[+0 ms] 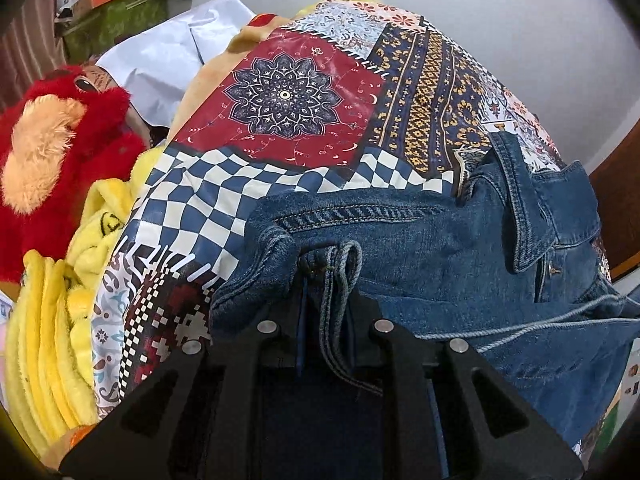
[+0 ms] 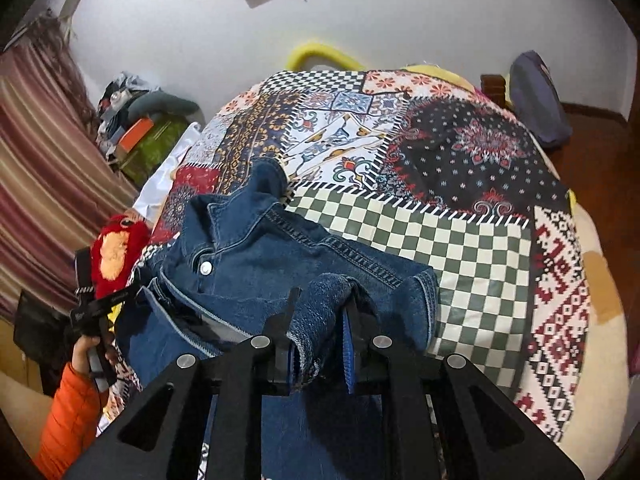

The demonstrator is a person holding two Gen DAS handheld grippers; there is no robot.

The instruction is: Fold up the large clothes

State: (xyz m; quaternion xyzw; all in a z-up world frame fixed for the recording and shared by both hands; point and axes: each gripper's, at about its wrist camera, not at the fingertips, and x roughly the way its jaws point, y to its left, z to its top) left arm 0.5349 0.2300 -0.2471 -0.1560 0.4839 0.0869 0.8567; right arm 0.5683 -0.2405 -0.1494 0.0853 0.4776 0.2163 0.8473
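Pinching denim jacket (image 2: 256, 264) edges: left gripper (image 1: 326, 292); right gripper (image 2: 320, 320).

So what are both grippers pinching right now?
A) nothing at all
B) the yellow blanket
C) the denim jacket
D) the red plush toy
C: the left gripper and the right gripper are each shut on a fold of the denim jacket, which lies on the patchwork bedspread.
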